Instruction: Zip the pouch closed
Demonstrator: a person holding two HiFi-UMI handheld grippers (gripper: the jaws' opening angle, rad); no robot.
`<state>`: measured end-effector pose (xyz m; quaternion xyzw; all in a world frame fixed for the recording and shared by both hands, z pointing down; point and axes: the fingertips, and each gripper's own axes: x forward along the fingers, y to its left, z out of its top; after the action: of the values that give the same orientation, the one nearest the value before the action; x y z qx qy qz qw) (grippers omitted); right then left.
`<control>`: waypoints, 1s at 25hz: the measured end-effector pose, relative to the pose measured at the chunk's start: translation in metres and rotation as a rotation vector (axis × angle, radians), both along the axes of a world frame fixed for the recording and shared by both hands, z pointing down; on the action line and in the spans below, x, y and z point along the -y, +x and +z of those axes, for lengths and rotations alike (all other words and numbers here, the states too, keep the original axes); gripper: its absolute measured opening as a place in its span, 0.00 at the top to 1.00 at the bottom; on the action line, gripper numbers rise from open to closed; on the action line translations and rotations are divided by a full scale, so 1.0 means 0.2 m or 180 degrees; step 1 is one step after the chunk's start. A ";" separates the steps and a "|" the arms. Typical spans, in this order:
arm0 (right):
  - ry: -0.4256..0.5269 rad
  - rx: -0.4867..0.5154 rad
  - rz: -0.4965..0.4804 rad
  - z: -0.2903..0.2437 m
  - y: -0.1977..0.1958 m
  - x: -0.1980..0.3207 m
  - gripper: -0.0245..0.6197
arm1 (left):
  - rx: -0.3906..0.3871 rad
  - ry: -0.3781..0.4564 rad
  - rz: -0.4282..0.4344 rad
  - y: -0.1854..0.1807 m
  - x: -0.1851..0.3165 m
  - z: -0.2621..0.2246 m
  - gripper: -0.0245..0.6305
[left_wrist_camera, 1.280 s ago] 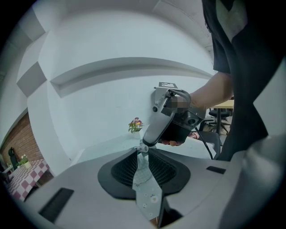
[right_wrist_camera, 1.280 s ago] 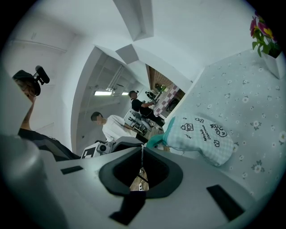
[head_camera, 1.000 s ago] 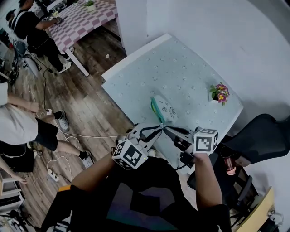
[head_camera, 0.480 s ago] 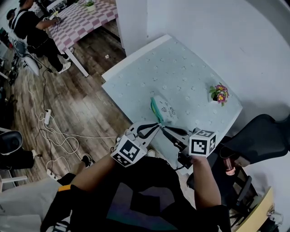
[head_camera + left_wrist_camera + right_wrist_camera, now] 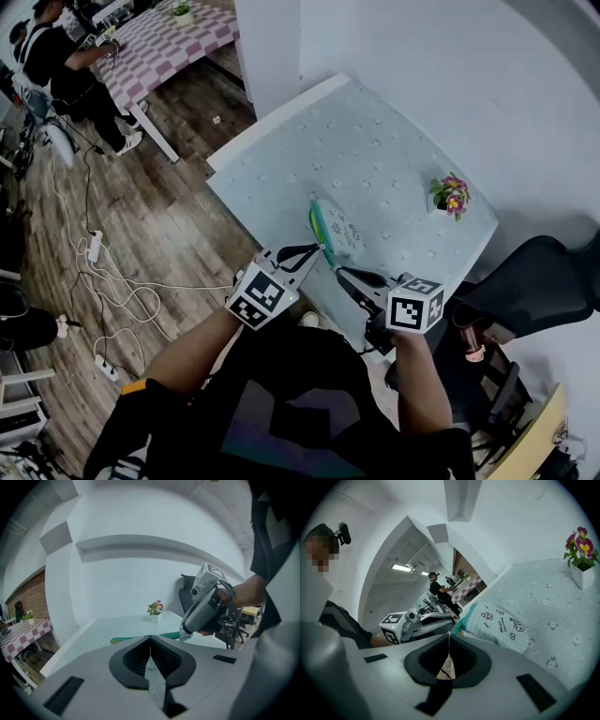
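At table [image 5: 394, 141] front edge, pouch [image 5: 339, 228] lies flat. Left gripper [image 5: 322, 249] jaws just closed tight at green zip [image 5: 317, 223] near end, likely after the pull; nothing visible between them. Right gripper [image 5: 341, 274] just beside, jaws also just closed together, empty, probably to brace.

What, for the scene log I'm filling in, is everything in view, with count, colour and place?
table: one, pale green flowered cloth, centre.
pouch: one, pale green check, green zip edge, on the table's near part.
flower pot: one, white, pink and yellow flowers, table's right edge.
chequered table: one, pink and white, top left.
bystander: at least one, dark clothes, at the chequered table.
cables: several, white, on the wooden floor, left.
chair: one, black, right of the table.
left gripper: one, grey, shut, tips at the pouch's near end.
right gripper: one, grey, shut, tips near the pouch's near end.
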<state>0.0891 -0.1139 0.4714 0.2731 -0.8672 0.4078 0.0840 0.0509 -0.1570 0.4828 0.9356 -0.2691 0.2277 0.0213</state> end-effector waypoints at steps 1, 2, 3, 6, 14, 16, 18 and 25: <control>0.0002 -0.0018 0.0015 0.00 0.00 0.00 0.93 | 0.0007 -0.0031 -0.0040 -0.01 0.03 0.01 0.94; 0.0002 -0.0035 0.0030 0.01 0.00 -0.01 0.93 | 0.0015 -0.0064 -0.0083 -0.03 0.06 0.03 0.94; 0.0002 -0.0051 0.0045 0.01 0.01 -0.01 0.93 | 0.0033 -0.0090 -0.0120 -0.04 0.10 0.05 0.95; -0.0012 -0.0094 0.0093 0.03 0.02 -0.02 0.93 | 0.0151 -0.0128 -0.0193 -0.08 0.21 0.10 0.94; -0.0135 -0.0229 0.0239 0.12 0.03 -0.06 0.93 | 0.0427 -0.0321 -0.0376 -0.20 0.44 0.26 0.94; -0.0146 -0.0276 0.0255 0.14 0.02 -0.05 0.93 | 0.0440 -0.0362 -0.0365 -0.19 0.44 0.29 0.94; -0.0121 -0.0365 0.0239 0.15 0.00 -0.04 0.93 | 0.0362 -0.0418 -0.0396 -0.18 0.45 0.30 0.94; -0.0028 -0.0727 0.0334 0.23 0.00 0.00 0.92 | 0.0098 -0.0709 -0.0617 -0.23 0.42 0.30 0.94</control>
<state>0.0882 -0.1136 0.5177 0.3624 -0.8347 0.3817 0.1619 0.0046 -0.2415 0.5433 0.8935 -0.3315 0.2673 0.1428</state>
